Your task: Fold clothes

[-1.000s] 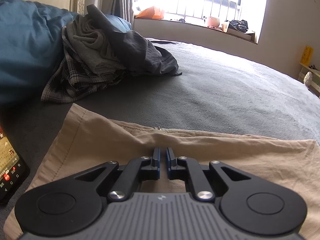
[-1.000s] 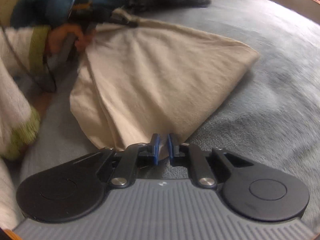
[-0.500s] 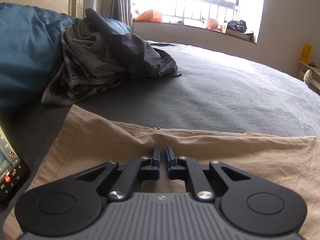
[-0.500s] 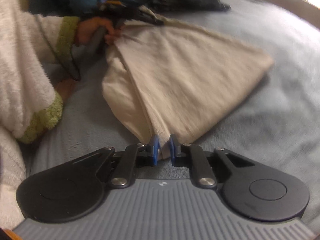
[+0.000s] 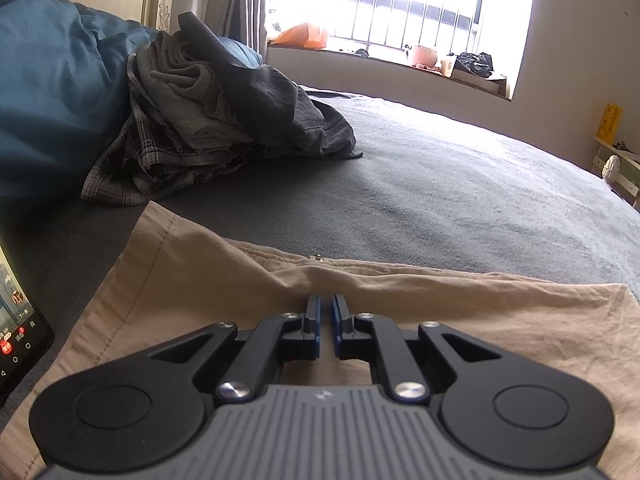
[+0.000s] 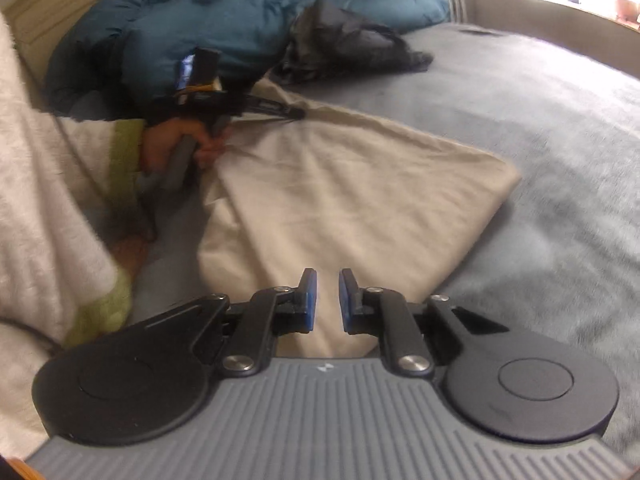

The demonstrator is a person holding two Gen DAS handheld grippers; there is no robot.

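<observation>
A beige garment [image 5: 200,280] lies spread on the grey bed [image 5: 440,200]. My left gripper [image 5: 325,298] rests low on it near its far edge, jaws almost together and pinching a ridge of the cloth. In the right wrist view the same garment [image 6: 340,184] lies flat as a folded wedge. The left gripper [image 6: 298,113], held by a hand [image 6: 172,148], grips its far corner. My right gripper [image 6: 327,274] hovers over the near corner with its jaws slightly apart. The cloth lies loose beneath them, not pinched.
A pile of dark and checked clothes [image 5: 208,112] sits at the back left against a blue duvet [image 5: 52,92]. A lit phone [image 5: 16,320] lies at the left edge. A fluffy white sleeve [image 6: 40,200] fills the left of the right wrist view.
The right gripper's jaws have parted and let go of the garment's near corner, and the gripper has lifted a little. The cloth has settled flat. The left gripper has stayed put.
</observation>
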